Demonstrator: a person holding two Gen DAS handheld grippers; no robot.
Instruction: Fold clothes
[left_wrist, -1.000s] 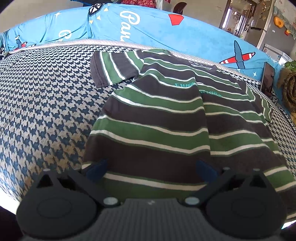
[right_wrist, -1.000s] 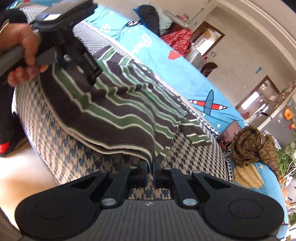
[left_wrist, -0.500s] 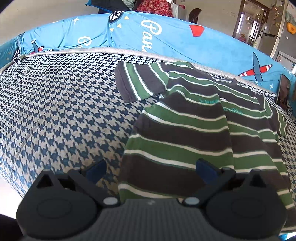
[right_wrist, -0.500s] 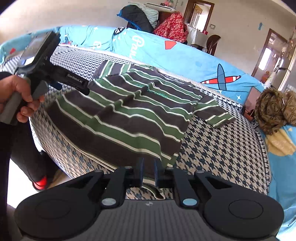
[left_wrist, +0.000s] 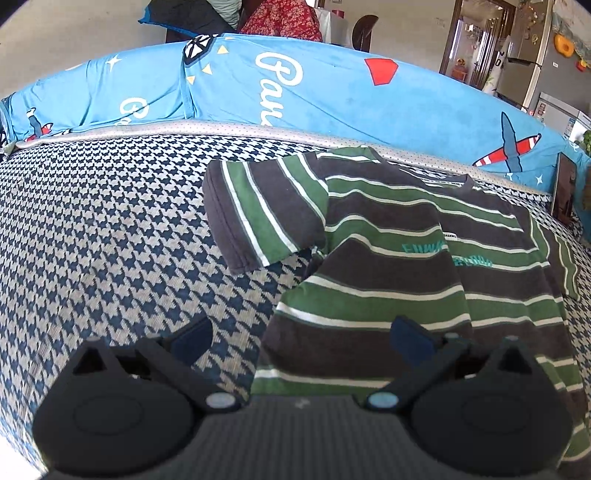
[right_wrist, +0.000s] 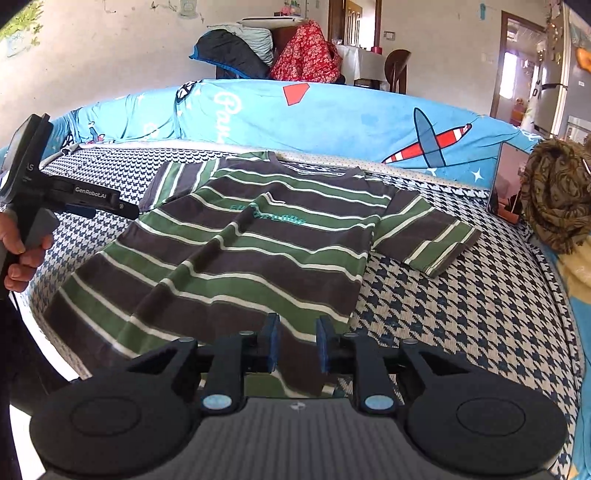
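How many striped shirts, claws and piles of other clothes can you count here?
Striped shirt: 1
Claws: 2, the left claw and the right claw
Piles of other clothes: 2, the brown bundle and the heap behind the sofa
Total: 5

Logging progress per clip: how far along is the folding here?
Done: the shirt lies spread on the bed, both sleeves out, a crease down its middle. In hand: nothing. The left tool is open; the right tool has just been opening and its pads are off the hem. Left: every fold.
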